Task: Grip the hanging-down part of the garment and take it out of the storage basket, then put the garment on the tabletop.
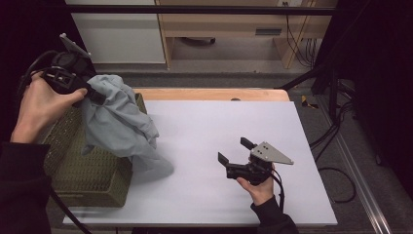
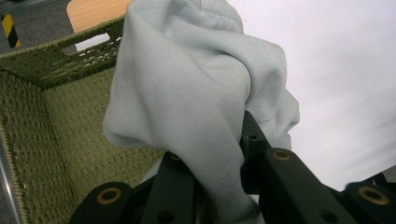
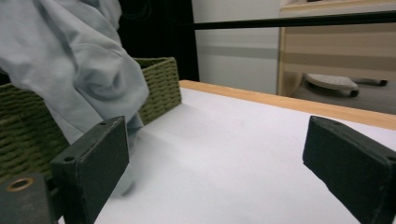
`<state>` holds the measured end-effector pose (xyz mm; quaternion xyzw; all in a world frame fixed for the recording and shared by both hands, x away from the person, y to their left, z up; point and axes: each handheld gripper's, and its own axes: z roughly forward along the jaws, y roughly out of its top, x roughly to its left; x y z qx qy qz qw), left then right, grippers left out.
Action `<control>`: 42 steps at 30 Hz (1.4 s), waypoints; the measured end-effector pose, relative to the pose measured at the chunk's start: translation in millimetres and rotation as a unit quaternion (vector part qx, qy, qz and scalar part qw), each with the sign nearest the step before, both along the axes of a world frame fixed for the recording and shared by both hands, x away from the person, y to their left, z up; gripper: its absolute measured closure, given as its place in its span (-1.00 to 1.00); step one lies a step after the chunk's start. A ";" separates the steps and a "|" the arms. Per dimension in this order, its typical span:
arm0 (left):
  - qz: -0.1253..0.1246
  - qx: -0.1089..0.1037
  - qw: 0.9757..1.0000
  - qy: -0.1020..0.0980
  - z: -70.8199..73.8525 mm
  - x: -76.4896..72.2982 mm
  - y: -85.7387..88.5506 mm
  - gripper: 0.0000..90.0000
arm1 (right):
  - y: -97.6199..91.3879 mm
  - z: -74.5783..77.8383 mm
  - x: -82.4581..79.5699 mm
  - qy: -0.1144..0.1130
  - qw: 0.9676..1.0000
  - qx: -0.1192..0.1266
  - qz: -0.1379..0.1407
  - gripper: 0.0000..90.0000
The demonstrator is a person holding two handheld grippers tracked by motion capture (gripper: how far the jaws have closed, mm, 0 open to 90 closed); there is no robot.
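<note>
We see the left claw at about 10 o'clock in the high view, raised above the woven green basket and clenched on a bunch of pale grey-blue cloth. The cloth hangs from the jaws, draping over the basket's right wall, its lower end resting on the white desk just beside the basket. In the left gripper view the fabric is pinched between both jaws. The right claw sits at about 5 o'clock, low over the desk, jaws spread wide and holding nothing, pointing toward the cloth.
</note>
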<state>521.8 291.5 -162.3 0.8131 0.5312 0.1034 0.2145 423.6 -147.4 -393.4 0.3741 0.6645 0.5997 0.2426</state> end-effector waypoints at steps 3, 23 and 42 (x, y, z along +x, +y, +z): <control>-0.002 0.001 1.000 0.001 0.3 -0.1 1.4 0.75 | -11.0 -5.5 -3.4 0.004 1.000 -0.001 -0.015 -0.86; 0.001 -0.008 1.000 -0.002 -2.3 -0.1 6.7 0.75 | -52.7 -26.7 -30.5 -0.005 0.998 -0.031 -0.063 -0.89; -0.003 -0.011 1.000 -0.002 -1.1 1.9 -0.5 0.76 | -57.0 -31.4 -35.7 -0.004 0.997 -0.027 -0.066 -0.91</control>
